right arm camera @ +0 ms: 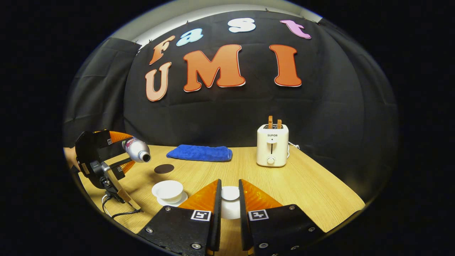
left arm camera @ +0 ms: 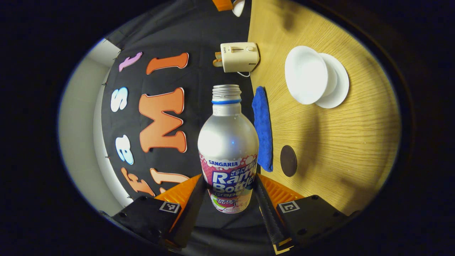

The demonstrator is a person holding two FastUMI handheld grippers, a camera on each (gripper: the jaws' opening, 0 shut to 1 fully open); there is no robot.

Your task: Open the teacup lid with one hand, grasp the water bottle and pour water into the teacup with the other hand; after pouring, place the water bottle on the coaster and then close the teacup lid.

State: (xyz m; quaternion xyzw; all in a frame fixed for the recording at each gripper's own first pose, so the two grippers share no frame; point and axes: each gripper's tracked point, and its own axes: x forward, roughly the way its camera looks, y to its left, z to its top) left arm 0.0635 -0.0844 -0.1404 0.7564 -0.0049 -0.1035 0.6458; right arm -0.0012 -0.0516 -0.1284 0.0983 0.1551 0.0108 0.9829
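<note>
clamping silver capless water bottle [left arm camera: 228, 142] in left hand-held gripper [left arm camera: 229, 193], tipped near white teacup [right arm camera: 167, 190]; right hand-held gripper [right arm camera: 229, 199] seemingly pinching white round lid [right arm camera: 230, 193] above wooden worktop [right arm camera: 305, 188].

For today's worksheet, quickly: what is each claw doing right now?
Left claw: closed on the water bottle, tipped sideways.
Right claw: closed on the teacup lid.

Warm, moderately bright light on the bench [left arm camera: 355, 149], with soft dark shadows across the wood in the left gripper view; the booth's black wall stays dim. Glare patch on the silver water bottle [left arm camera: 227, 142], which is sharp. Strong fisheye bending at the edges of both views, and the fingers [right arm camera: 204, 199] close to the lens look slightly soft.
</note>
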